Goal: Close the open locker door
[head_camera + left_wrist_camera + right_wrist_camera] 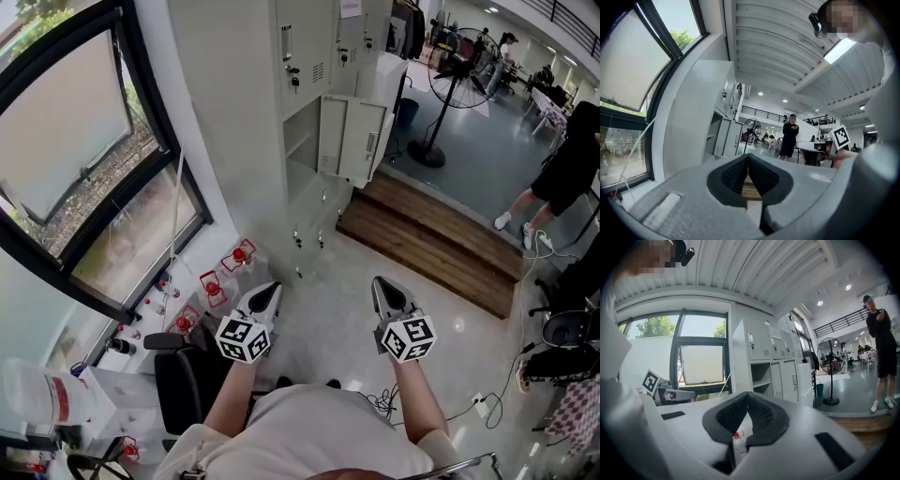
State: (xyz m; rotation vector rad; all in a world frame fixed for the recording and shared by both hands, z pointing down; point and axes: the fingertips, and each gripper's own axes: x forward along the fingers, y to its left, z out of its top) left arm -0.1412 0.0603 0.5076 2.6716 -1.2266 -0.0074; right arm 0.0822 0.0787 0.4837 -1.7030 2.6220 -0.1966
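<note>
Four fingers [733, 175] (two closed pairs)

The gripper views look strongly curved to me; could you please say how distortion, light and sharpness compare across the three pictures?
Head view: even daylight, sharp, only mild bowing along the window frame. Left gripper view: heavy fisheye with black corners, glare from the ceiling light, a mosaic patch at top right. Right gripper view: same fisheye, lockers sharp, a mosaic patch at top left.

There's a standing fan [466, 56] beyond the wooden step [431, 239], with a person in black [565, 169] off to the right (white shoes), and red-capped bottles [212, 289] on the floor below the window [84, 159].
</note>
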